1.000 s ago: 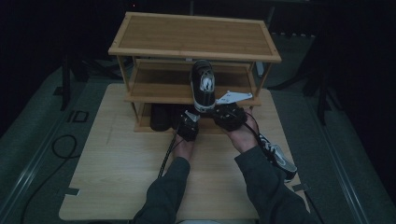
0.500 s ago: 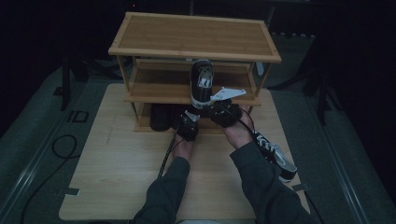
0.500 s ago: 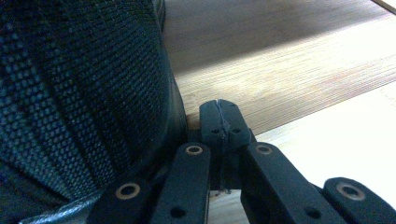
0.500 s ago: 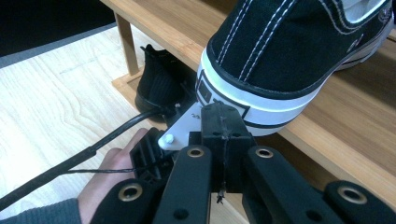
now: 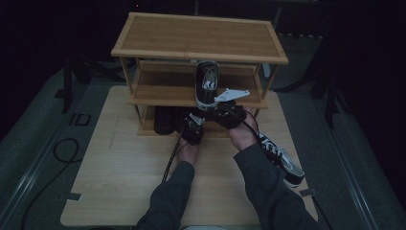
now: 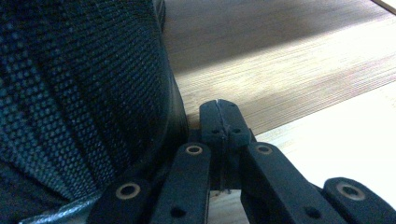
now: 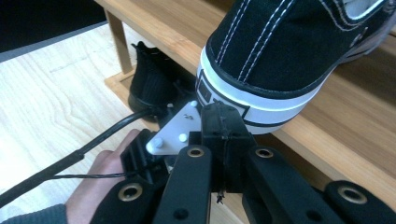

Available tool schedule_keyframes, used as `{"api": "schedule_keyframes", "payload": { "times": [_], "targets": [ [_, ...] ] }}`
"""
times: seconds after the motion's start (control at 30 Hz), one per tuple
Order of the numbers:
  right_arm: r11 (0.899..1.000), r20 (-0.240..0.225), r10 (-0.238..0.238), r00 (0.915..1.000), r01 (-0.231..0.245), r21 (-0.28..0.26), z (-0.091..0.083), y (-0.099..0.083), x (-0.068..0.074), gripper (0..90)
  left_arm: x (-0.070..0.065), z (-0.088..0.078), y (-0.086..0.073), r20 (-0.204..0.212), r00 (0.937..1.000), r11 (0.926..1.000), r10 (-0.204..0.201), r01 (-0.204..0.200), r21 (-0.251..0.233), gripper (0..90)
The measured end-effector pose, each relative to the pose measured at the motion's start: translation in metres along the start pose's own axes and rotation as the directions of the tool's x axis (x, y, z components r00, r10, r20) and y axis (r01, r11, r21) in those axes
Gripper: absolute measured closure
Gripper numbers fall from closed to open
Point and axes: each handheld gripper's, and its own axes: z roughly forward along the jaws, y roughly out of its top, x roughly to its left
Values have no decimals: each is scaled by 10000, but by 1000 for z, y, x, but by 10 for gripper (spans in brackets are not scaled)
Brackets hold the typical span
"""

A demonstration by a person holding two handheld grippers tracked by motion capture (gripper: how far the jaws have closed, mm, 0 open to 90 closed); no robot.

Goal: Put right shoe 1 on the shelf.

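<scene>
Desk [image 5: 119, 191]: light wooden top, carrying a rack at its far edge and both forearms entering from the near edge.

Shoe rack [image 5: 196, 36]: bamboo, three tiers, standing at the desk's far edge, centred.

Black-and-white sneaker [image 5: 207, 84]: on the rack's middle shelf, right of centre, heel toward the person and slightly overhanging the shelf's front edge. In the right gripper view its white-banded heel [image 7: 261, 88] sits just above and beyond the jaw tips.

Second sneaker [image 5: 282, 160]: same pattern, lying on the desk near the right edge, partly under the right sleeve.

Dark mesh shoe [image 5: 165, 120]: on the rack's bottom tier, left of centre; its mesh side [image 6: 79, 93] sits just left of the left jaws.

Right gripper [image 7: 223, 121]: jaws pressed together, holding nothing, tips just below the sneaker's heel at the middle shelf's front edge; contact cannot be told.

Left gripper [image 6: 219, 116]: jaws pressed together, empty, low at the bottom tier's front edge, just beside the mesh shoe.
</scene>
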Motion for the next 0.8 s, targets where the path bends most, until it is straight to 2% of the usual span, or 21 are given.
{"api": "schedule_keyframes", "payload": {
  "times": [0.3,0.37,0.47,0.8],
  "targets": [
    [9997,-45,233,9997,-234,-60,6,1,-3,900,0,0,0,43,10000,10000,-18,18,-16,900],
    [9997,108,255,9996,-254,-65,7,1,-4,900,1,0,0,51,10000,10000,-30,30,-23,900],
    [9985,176,540,9984,-538,-112,10,1,-9,900,0,0,0,29,10000,10000,-14,14,-33,900],
    [9991,264,408,9988,-410,83,17,8,-11,900,0,0,0,-31,10000,10000,25,-25,-2,900]
  ]
}}
